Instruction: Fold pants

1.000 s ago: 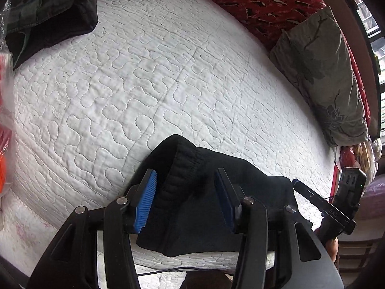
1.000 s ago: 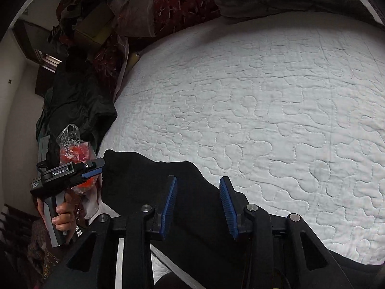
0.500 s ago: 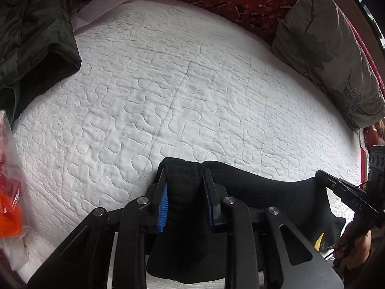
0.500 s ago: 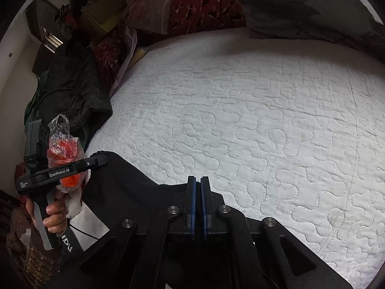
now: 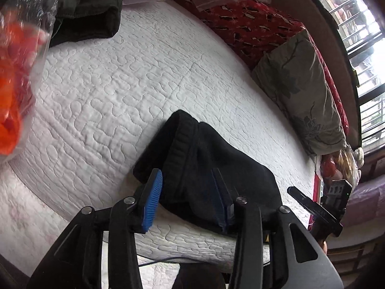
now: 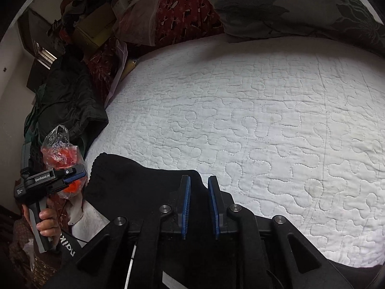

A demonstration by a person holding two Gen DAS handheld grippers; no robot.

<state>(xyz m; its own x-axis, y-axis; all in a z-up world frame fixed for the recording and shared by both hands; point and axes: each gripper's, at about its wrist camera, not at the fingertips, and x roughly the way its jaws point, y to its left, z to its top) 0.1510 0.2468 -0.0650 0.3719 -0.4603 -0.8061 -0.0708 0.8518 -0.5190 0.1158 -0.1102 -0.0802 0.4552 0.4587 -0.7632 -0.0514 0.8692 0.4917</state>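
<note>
Pants [image 5: 207,168] lie folded, long axis along quilt [image 5: 120,91] edge.

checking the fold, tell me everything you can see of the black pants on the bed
The black pants lie bunched in a compact folded bundle on the white quilted bedspread, near its front edge. The fabric looks thick, soft and matte, with a ribbed band showing at the upper left end. The left tongs are open, their blue pads either side of the bundle's near end, not clamping it. In the right wrist view the right tongs are open over the dark cloth.
</note>
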